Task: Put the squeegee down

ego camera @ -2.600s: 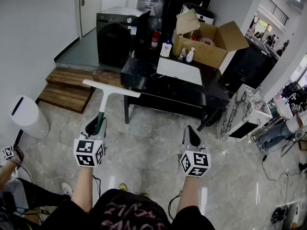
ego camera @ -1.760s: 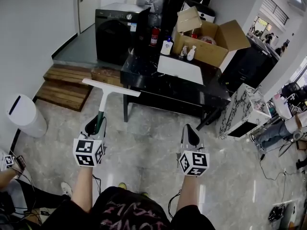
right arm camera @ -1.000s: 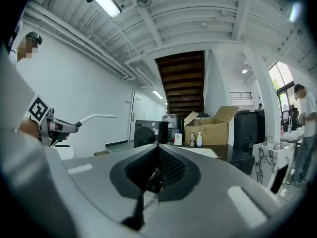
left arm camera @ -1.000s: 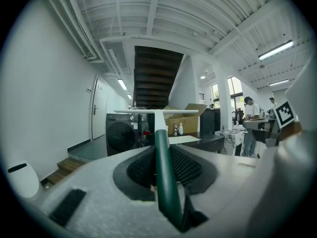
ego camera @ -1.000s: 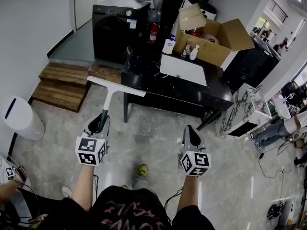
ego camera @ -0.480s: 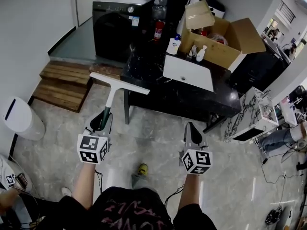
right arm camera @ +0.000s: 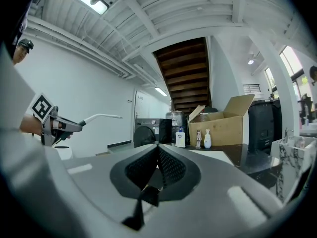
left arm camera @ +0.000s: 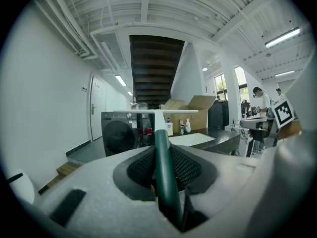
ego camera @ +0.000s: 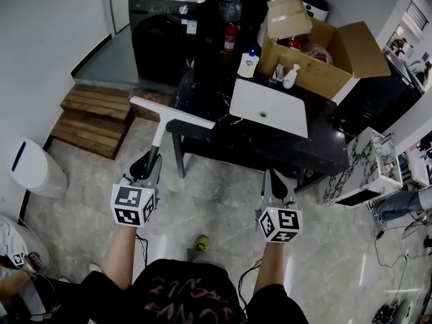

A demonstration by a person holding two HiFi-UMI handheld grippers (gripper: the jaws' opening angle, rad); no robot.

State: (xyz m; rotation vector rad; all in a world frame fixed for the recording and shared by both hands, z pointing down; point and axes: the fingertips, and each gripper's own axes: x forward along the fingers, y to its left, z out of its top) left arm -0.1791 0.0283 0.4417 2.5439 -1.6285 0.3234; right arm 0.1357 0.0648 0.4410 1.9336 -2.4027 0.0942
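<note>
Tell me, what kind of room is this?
Probably a workshop or test room, not a real home: a black washing machine stands by a black table with an open cardboard box on it, and wooden steps lie nearby.

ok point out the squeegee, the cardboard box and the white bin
squeegee (ego camera: 159, 133), head view, on the white neck under the blade
cardboard box (ego camera: 317, 79), head view, on its front wall
white bin (ego camera: 37, 171), head view, on its side

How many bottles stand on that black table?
3: a blue-topped bottle left of the cardboard box, a small patterned bottle and a white pump bottle before it. Others may be hidden.
</note>
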